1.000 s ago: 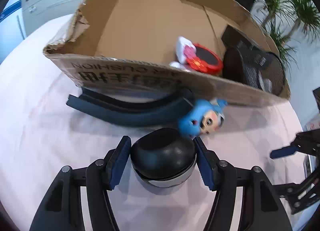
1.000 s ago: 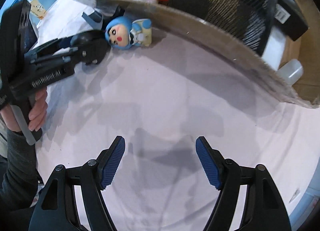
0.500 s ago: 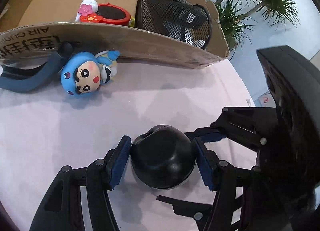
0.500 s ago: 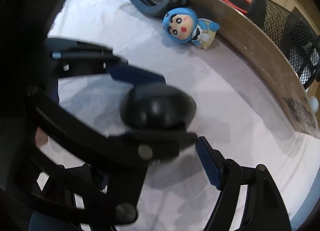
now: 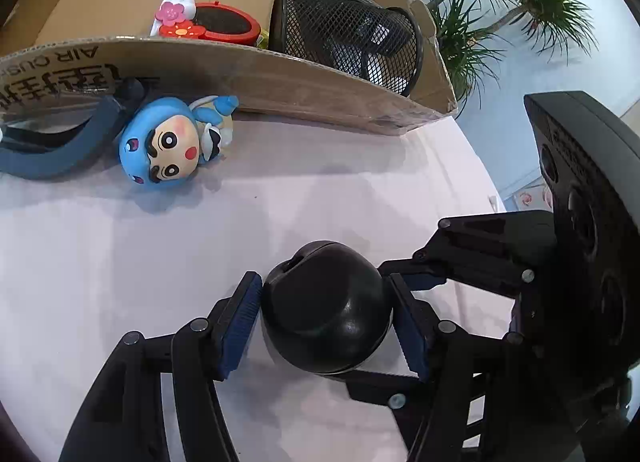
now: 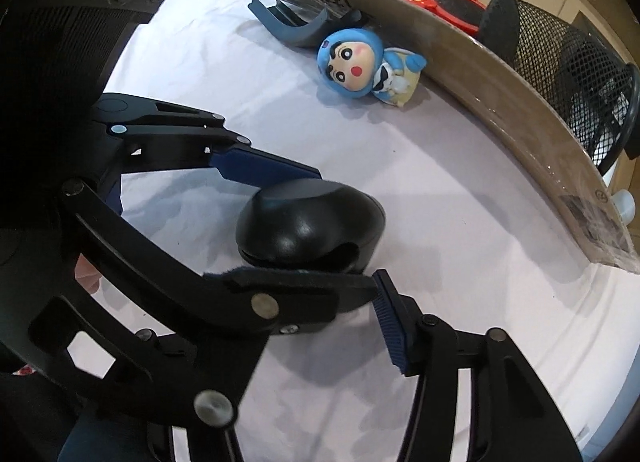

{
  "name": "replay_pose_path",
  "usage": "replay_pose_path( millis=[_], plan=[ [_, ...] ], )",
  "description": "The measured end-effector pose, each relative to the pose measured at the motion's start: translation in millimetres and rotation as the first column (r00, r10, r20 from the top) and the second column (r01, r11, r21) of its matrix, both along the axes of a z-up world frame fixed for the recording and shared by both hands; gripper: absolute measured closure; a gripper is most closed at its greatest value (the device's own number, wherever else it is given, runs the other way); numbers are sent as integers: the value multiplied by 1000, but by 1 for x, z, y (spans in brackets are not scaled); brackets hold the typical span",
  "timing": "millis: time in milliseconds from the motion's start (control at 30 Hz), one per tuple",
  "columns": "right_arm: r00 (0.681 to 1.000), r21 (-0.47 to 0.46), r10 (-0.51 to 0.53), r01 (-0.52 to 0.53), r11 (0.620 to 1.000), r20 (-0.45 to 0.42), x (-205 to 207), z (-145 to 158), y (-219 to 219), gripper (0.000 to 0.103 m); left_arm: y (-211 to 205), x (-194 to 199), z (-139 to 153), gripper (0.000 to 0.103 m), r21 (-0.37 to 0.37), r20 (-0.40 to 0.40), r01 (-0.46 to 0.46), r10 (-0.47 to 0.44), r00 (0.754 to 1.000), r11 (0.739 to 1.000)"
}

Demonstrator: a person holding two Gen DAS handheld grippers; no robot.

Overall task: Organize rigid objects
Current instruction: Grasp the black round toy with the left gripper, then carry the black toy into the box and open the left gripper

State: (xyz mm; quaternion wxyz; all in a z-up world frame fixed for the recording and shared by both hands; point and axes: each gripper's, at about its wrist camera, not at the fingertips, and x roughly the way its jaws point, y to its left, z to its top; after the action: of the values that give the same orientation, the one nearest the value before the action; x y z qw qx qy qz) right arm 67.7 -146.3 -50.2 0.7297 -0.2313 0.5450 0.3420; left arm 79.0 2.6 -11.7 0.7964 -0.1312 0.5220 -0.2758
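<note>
Holding a rounded black object (image 5: pixel 326 318) between its blue pads, the left gripper (image 5: pixel 326 320) keeps it just above the counter (image 5: pixel 120 262), out in front of the cardboard box (image 5: pixel 280 82). The right gripper (image 5: pixel 412 326) stands wide, with one finger above the object and one below it, crossing the left gripper's fingers; in its own view only one blue pad (image 6: pixel 390 322) shows clearly, the other side being hidden behind the left gripper's linkage.

This looks like a hand-over from one gripper to the other. To do it well, the right gripper should close on faces the left pads do not cover, squarely across the widest part of the dome. The shell is smooth and glossy, so a grip set off-centre would likely squeeze it out sideways. The left gripper should let go only once the right one is firm, and should open enough to back out without catching the crossed fingers.

The box already holds a black mesh basket (image 5: pixel 352 34) and a red round toy (image 5: pixel 216 24), so the free floor on its left side seems the safer place to set the object down. A blue doll (image 5: pixel 168 150) and a dark blue curved piece (image 5: pixel 60 150) lie against the box's front wall, out of the way of this exchange.
</note>
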Motion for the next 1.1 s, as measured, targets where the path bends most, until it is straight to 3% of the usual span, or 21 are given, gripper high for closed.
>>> replay_pose_path(
  millis=[367, 533, 833, 1100],
  plan=[
    [1000, -46, 12, -11, 999, 17, -5, -4, 23, 57, 0, 0, 0, 41, -17, -8, 7, -7, 1000, 1000],
    [1000, -50, 10, -9, 999, 20, -4, 8, 20, 58, 0, -2, 8, 41, -13, 6, 5, -5, 1000, 1000],
    [995, -33, -4, 7, 999, 103, 0, 62, 24, 61, 8, 7, 64, 41, 7, 99, -14, 13, 995, 1000],
    [985, 23, -60, 57, 998, 161, 28, 123, 35, 61, 20, 42, 126, 41, 15, 173, -15, 12, 985, 1000]
  ],
)
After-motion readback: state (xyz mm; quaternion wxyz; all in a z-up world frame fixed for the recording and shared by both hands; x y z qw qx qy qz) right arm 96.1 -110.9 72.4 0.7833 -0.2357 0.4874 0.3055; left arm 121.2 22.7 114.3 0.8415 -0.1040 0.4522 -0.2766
